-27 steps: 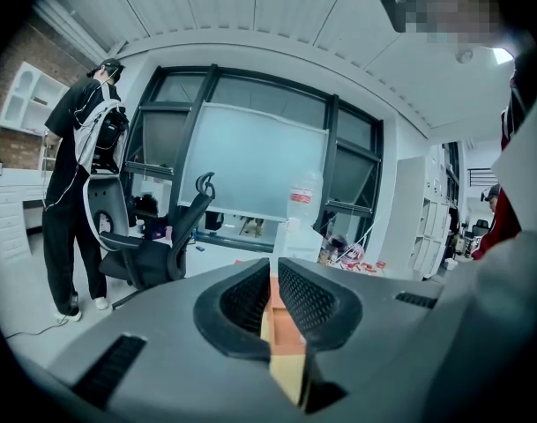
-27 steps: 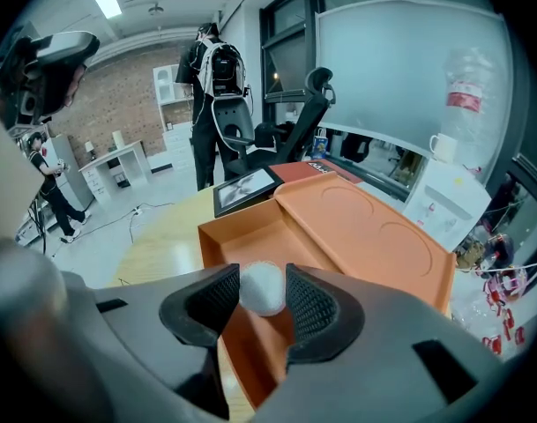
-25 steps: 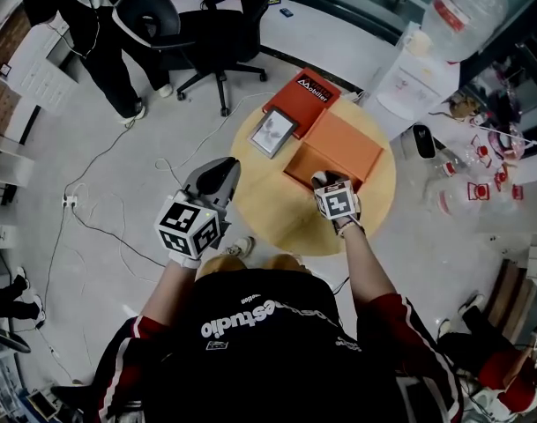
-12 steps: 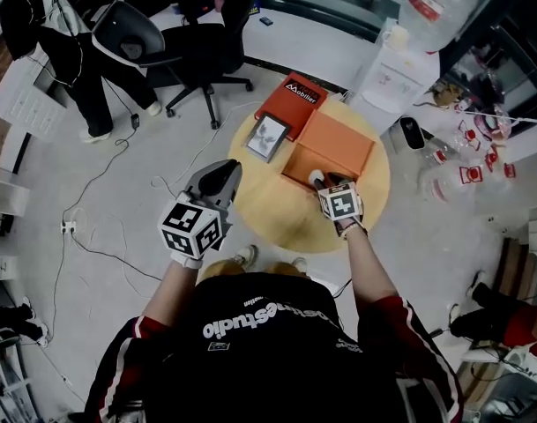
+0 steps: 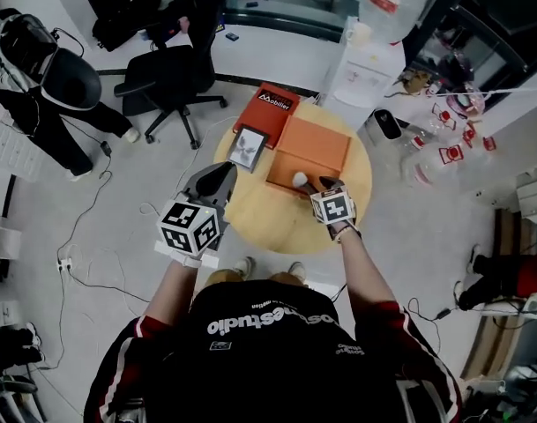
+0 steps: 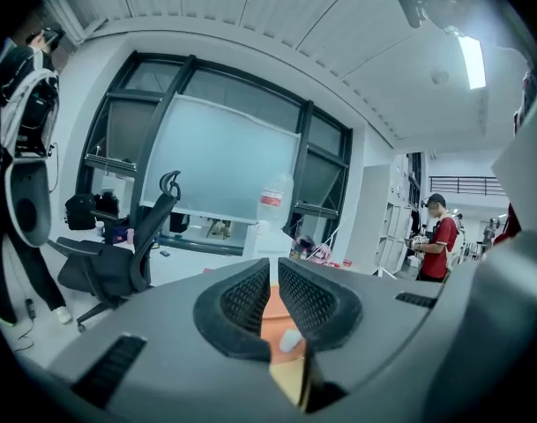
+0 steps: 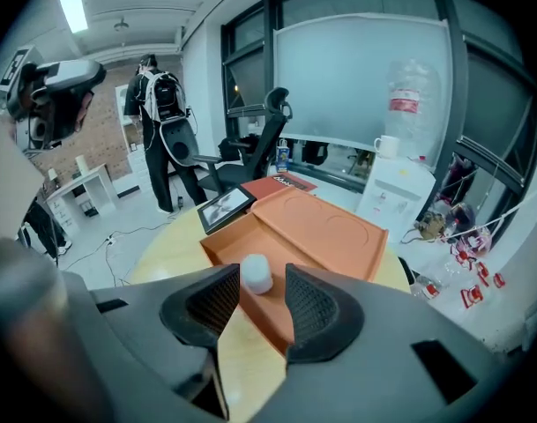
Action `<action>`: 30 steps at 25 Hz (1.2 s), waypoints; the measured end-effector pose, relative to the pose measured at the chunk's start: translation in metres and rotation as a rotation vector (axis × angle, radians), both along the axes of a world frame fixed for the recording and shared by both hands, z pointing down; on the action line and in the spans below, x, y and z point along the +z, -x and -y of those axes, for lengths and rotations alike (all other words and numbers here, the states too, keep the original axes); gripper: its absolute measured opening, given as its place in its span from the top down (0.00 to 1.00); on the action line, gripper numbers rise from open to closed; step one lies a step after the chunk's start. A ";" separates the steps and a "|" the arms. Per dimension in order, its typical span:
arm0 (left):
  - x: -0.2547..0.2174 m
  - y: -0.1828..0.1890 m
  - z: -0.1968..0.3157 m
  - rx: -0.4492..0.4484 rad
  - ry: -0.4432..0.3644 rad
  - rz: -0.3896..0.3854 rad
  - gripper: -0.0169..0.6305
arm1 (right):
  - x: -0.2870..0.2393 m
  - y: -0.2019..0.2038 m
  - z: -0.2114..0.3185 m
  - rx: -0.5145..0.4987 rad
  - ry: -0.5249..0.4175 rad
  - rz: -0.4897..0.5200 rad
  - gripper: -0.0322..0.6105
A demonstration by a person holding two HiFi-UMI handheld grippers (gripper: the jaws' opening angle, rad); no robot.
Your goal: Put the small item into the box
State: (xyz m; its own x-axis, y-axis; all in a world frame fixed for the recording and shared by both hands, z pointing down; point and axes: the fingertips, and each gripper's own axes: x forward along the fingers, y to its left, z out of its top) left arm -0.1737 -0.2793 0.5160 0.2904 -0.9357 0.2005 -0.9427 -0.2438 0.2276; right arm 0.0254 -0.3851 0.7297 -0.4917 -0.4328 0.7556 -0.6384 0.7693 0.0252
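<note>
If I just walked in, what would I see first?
First you would see the bright orange box lying open on the round yellow table, with a small white item sitting in its near corner. Right behind the item is the right gripper, its jaws apart. The left gripper hangs by the table's left edge.

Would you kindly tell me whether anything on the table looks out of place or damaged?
Nothing stands out. The small white rounded item sits inside the open orange box on the round wooden table, and nothing looks spilled, tipped or broken.
</note>
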 end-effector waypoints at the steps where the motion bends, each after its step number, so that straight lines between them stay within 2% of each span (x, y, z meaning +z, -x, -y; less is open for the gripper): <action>1: 0.000 -0.004 0.004 0.012 -0.002 -0.005 0.91 | -0.002 -0.005 0.000 0.010 0.000 -0.001 0.66; 10: -0.005 -0.043 0.040 0.115 -0.022 -0.030 0.91 | -0.016 -0.061 -0.010 0.148 0.019 -0.004 0.67; 16: -0.005 -0.072 0.050 0.175 -0.011 -0.039 0.91 | -0.028 -0.073 -0.030 0.168 0.039 0.038 0.68; 19: -0.005 -0.082 0.055 0.196 -0.009 -0.031 0.91 | -0.039 -0.081 -0.031 0.213 0.036 0.079 0.68; 30: -0.016 -0.098 0.075 0.260 -0.011 0.018 0.91 | -0.108 -0.110 -0.020 0.330 -0.060 0.213 0.70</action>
